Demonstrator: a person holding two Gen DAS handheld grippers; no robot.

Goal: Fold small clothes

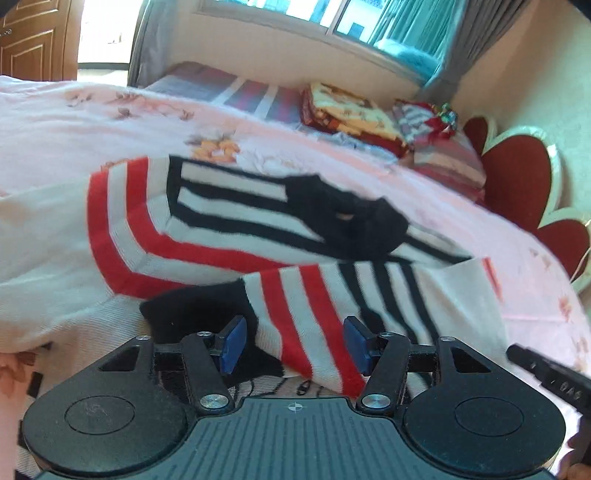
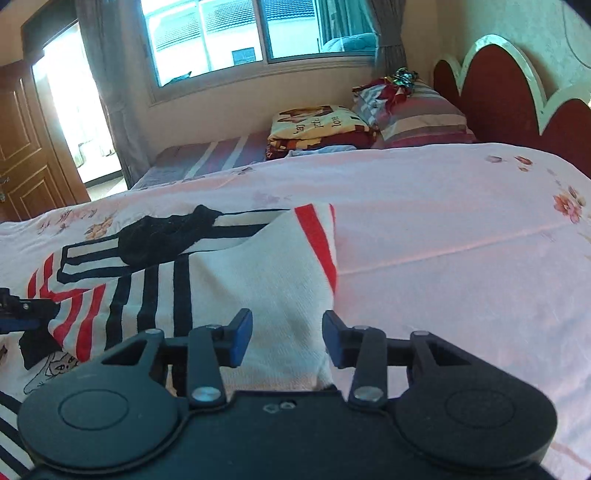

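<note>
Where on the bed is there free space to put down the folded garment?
The pink sheet is bare between the striped garment and the red headboard. The far corner is crowded: a folded blanket lies beside the pillow. The left gripper side is covered by the garment.

Bright daylight floods through the window (image 2: 236, 40) and blows out the doorway (image 2: 74, 107); the striped garment (image 1: 229, 229) is motion-blurred, and fisheye edges curve.

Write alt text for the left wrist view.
The open left gripper hovers over a white garment with red and black stripes, lying partly folded on a pink floral bedspread. Behind are folded blankets, a red headboard and a window.
</note>
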